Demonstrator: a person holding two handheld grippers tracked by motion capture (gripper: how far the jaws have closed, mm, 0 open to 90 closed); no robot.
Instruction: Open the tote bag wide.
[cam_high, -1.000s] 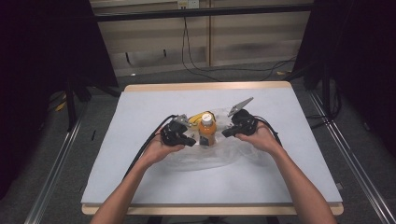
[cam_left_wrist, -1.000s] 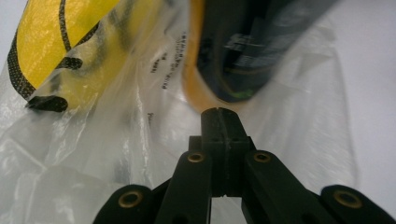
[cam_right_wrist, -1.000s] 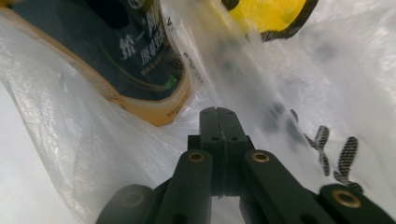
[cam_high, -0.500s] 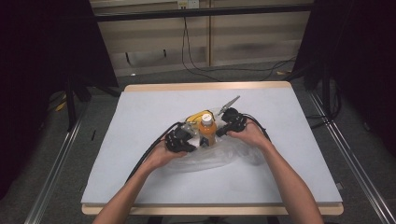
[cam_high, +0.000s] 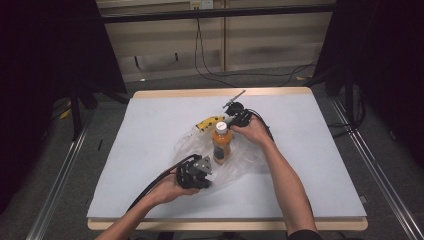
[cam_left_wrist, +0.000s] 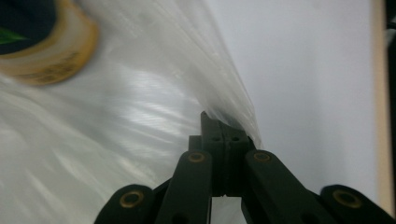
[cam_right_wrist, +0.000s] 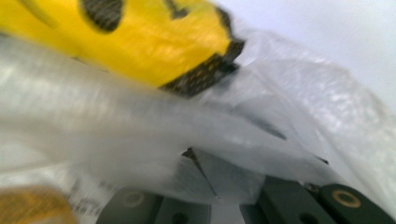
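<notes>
Bag (cam_high: 235, 167) pinched between left hand-held gripper (cam_high: 196, 175), right hand-held gripper (cam_high: 235, 116)

On the pale grey surface (cam_high: 150, 130) lies a crumpled clear plastic bag (cam_high: 240, 165). An orange bottle with a white cap (cam_high: 221, 145) stands upright within its folds, and a yellow packet with dark markings (cam_high: 210, 122) lies just behind the bottle. The left tongs (cam_high: 196, 174) sit at the bag's near edge, pinching the plastic. The right tongs (cam_high: 235, 120) are at the far edge, just beside the bottle's cap, and whether they pinch plastic cannot be made out.
</notes>
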